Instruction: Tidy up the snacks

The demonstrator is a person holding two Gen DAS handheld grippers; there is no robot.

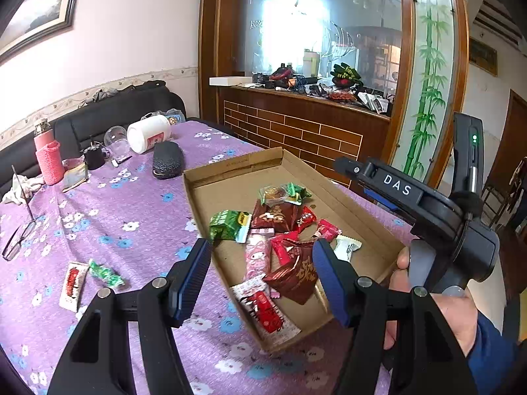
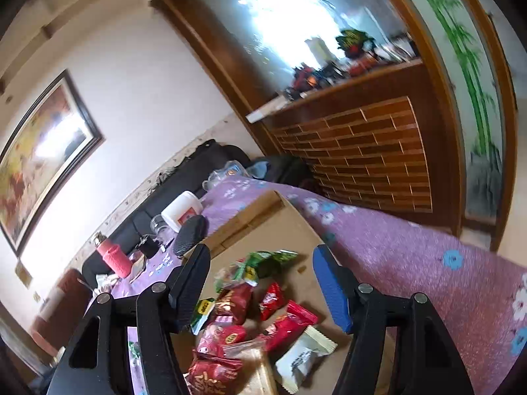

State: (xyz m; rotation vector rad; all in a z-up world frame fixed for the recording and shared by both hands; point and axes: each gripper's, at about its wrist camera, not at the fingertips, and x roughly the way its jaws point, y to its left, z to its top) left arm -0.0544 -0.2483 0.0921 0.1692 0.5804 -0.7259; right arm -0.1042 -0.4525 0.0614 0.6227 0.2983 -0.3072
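Cardboard tray serves as the collection point — most snacks lie piled inside it. Two packets remain on the bench, left of the tray. Left tool and right tool — both spread, pinching nothing.
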